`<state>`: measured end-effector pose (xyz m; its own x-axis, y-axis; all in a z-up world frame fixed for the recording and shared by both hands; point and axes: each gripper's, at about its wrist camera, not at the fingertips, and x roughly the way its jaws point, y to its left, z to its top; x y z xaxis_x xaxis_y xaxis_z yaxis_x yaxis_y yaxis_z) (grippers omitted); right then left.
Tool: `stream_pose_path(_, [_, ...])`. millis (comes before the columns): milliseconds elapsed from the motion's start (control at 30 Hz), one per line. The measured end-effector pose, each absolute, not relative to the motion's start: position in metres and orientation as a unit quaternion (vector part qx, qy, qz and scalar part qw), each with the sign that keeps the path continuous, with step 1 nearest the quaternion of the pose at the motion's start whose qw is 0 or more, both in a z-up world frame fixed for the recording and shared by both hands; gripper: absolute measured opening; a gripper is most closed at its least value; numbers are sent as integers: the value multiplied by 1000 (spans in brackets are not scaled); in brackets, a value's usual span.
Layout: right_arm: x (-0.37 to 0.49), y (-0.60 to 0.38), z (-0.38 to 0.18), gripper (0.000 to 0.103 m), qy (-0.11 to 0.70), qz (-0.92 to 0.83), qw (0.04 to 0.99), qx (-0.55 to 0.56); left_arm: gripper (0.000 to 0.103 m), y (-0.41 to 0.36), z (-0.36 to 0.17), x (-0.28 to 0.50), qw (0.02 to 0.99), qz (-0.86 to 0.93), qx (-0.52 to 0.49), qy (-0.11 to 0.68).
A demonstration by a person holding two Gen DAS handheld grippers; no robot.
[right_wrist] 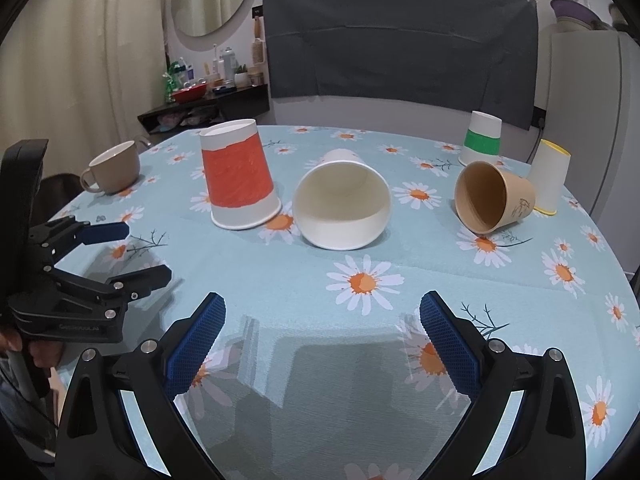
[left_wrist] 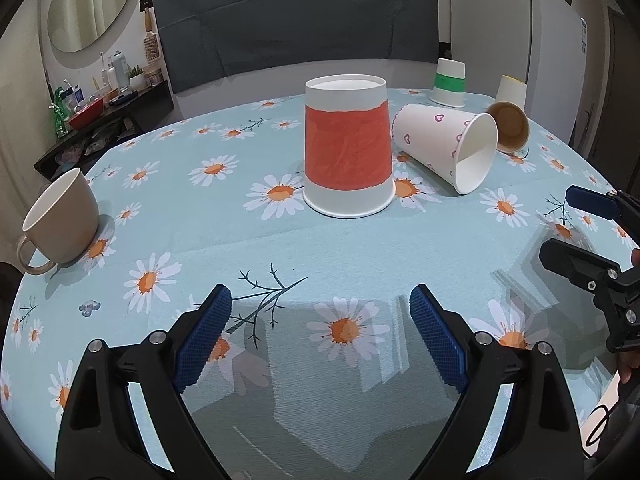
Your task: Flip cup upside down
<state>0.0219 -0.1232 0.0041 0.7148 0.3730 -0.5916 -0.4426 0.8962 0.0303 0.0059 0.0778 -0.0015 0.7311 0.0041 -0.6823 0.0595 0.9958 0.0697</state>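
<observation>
A red-banded paper cup [left_wrist: 347, 148] stands upside down on the daisy tablecloth; it also shows in the right wrist view [right_wrist: 240, 176]. A white cup with pink hearts [left_wrist: 444, 147] lies on its side beside it, mouth toward me [right_wrist: 342, 200]. A brown paper cup [right_wrist: 494, 197] also lies on its side [left_wrist: 509, 127]. My left gripper [left_wrist: 320, 304] is open and empty, well short of the red cup; it also shows in the right wrist view [right_wrist: 146, 252]. My right gripper [right_wrist: 322, 312] is open and empty before the white cup; it appears at the left view's right edge [left_wrist: 560, 224].
A beige mug [left_wrist: 60, 224] stands upright at the left table edge [right_wrist: 114, 168]. A green-banded cup [right_wrist: 482, 140] and a yellow-rimmed cup [right_wrist: 548, 178] stand upside down at the far right. A dark chair back [right_wrist: 400, 44] is behind the table.
</observation>
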Motion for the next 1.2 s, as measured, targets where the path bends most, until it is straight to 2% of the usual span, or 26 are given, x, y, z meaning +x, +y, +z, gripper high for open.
stream_pose_path(1200, [20,-123,3,94,305,221,925,-47,89,69,-2,4,929,-23,72,363])
